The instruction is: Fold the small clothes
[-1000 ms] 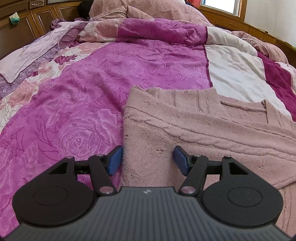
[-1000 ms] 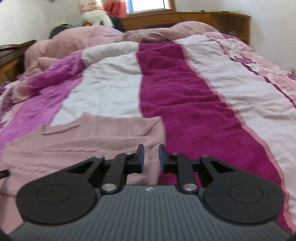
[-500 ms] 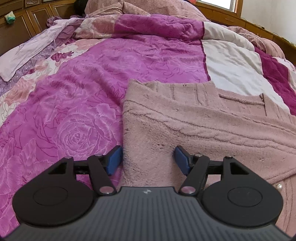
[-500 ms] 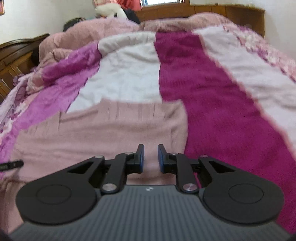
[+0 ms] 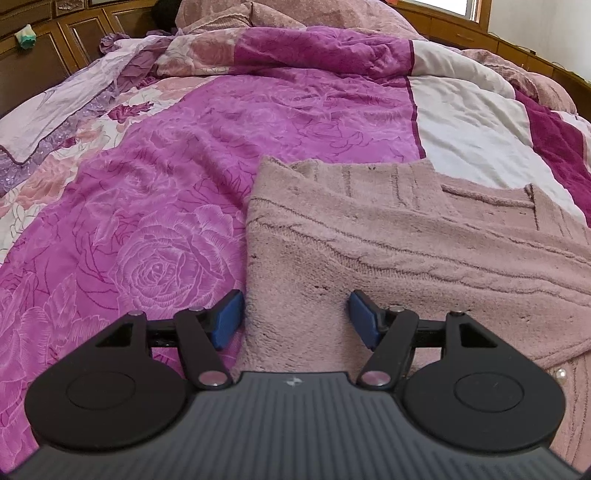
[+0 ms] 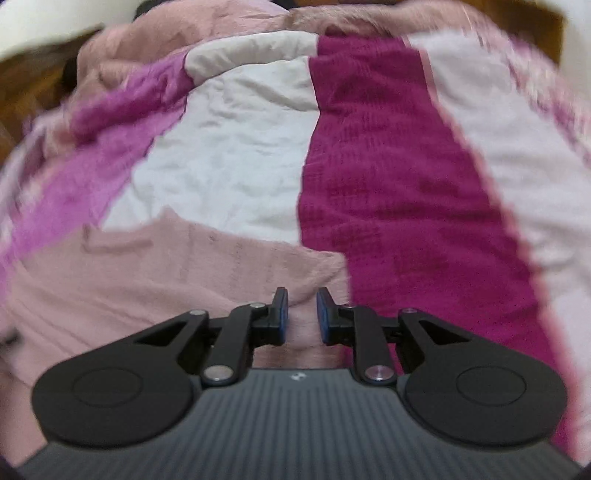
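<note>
Lately changed: your right tongs point(image 6: 301, 314) swung toward the pink knitted sweater point(image 5: 406, 258), and their view came out smeared with motion. A second before, they looked across more of the bed from farther to the right; now the sweater's right-hand corner lay directly beneath the tips.
Right tongs: narrow, with only a slim gap between the blue pads point(image 6: 281, 314). Fuzzy pink knit showed through the gap, but the pads did not visibly press on it. The gap barely varied over that second, so you had not yet bitten cloth.
Left tongs point(image 5: 295, 317): wide apart and steady, unchanged from a second before. The sweater's left edge ran up between the pads, the left pad over the bedspread, the right pad over the knit. Nothing was held.
Sweater: lay flat and spread on the bed, nearest you, with ribbed trim along its far edge and a pearl button point(image 5: 560, 374) near the lower right of the left view.
Meaning for the task: you appeared to be lining up both tongs on opposite sides of the sweater, probably to start a fold. No fold was visible yet.
Surface: a magenta rose-print bedspread point(image 5: 166, 221) on the left, and a quilt with white point(image 6: 221, 155) and deep crimson point(image 6: 388, 166) stripes on the right. Soft, rumpled bedding could let the knit drag.
Room: dark wooden cabinets point(image 5: 48, 55) stood behind the bed, and a window corner point(image 5: 476, 7) showed at the top right.
</note>
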A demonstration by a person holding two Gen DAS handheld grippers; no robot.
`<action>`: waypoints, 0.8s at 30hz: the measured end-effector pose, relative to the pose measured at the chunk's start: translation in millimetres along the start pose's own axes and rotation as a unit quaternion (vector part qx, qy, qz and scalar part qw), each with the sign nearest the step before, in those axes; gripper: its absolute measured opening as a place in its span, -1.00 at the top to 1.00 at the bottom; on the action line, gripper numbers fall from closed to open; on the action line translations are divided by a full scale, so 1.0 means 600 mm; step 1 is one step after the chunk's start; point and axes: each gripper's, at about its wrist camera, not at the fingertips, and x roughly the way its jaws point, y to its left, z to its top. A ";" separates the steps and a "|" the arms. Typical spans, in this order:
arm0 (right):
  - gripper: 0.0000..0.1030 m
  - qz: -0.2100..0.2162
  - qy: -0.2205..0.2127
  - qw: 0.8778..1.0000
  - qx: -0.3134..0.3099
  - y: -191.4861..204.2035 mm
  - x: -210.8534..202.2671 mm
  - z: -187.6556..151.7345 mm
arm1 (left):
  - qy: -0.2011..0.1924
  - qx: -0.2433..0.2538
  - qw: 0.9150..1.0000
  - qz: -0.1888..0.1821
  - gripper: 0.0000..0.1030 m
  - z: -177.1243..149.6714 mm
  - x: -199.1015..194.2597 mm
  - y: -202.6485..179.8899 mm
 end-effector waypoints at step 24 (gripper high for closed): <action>0.88 -0.021 -0.077 0.977 0.198 -0.004 -0.002 -0.004 | -0.006 0.003 1.000 0.000 -0.37 -0.004 -0.002 0.000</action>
